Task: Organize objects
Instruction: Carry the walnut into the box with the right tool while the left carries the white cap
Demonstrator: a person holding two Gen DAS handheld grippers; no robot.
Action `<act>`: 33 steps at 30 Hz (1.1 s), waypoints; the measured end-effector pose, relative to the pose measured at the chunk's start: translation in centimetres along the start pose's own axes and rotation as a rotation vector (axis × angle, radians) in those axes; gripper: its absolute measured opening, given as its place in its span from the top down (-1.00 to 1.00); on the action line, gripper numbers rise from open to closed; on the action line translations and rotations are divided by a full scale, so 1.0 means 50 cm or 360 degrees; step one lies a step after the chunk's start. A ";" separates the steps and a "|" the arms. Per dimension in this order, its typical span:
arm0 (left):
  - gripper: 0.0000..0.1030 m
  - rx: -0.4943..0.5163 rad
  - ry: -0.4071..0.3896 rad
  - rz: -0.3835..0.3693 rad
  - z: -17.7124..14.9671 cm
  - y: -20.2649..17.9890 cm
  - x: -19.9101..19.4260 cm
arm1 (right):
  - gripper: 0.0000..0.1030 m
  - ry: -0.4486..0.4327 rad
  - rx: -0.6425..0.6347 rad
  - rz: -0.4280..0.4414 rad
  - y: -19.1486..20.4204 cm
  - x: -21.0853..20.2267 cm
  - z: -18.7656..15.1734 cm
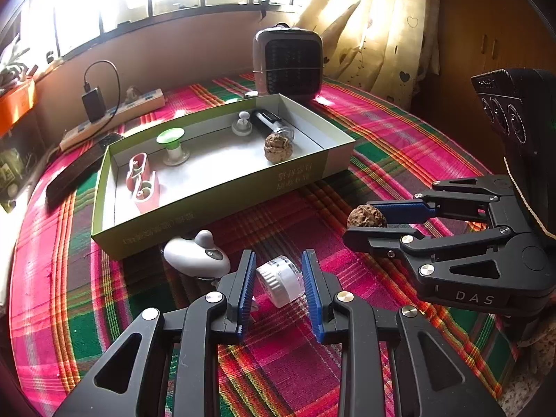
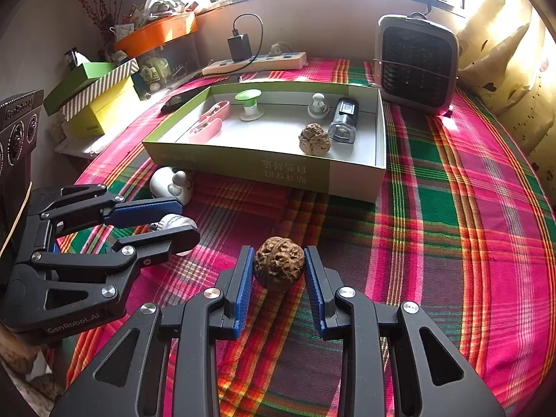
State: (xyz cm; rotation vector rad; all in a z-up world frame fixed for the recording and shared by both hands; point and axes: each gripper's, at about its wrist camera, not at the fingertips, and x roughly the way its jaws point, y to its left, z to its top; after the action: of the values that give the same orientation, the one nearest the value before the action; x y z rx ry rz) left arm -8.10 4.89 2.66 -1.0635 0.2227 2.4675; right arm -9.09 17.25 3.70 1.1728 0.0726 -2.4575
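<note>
L to R. My left gripper (image 1: 278,286) has its pads on both sides of the small white jar (image 1: 280,280); it lies tipped on its side on the plaid cloth (image 1: 399,146), ribbed lid toward the left pad. Pads look closed on it, jar caught across lid and body. It's prob. light, hard plastic, smooth and round, so it can roll or squirt out if squeezed off-centre. Best hold is across the flat ends, as now.

Beside it, the white duck-shaped gadget (image 1: 196,255) sits loose against the near wall of the green box (image 1: 222,191).

My right gripper (image 2: 279,271) is clamped on the walnut (image 2: 279,263), which rests on the cloth just in front of the box. Shell is stiff, knobbly, light; ridges give the ribbed pads good bite, no crush risk at a modest squeeze. Widest part sits between the pads, fine.

Box already holds another walnut (image 2: 314,139), pink clips (image 2: 208,121), green spool (image 2: 249,104). Room is left in the middle.
</note>
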 end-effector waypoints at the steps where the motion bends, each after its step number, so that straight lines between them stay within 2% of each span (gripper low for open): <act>1: 0.50 -0.0001 -0.0004 0.0003 0.000 0.000 -0.001 | 0.41 -0.0002 -0.0001 0.0000 0.000 -0.001 0.000; 16: 0.51 -0.0012 -0.0027 0.0008 0.011 0.007 -0.009 | 0.41 -0.0021 0.0000 0.0001 -0.004 -0.009 0.007; 33: 0.51 -0.0041 -0.0064 0.0013 0.040 0.022 -0.016 | 0.41 -0.0073 -0.0027 -0.0018 -0.012 -0.025 0.045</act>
State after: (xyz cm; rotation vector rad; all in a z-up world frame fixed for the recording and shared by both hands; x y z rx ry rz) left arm -9.41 4.25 4.60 -1.0247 0.1834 2.5027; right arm -10.27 17.74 6.01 1.1113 0.0873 -2.4873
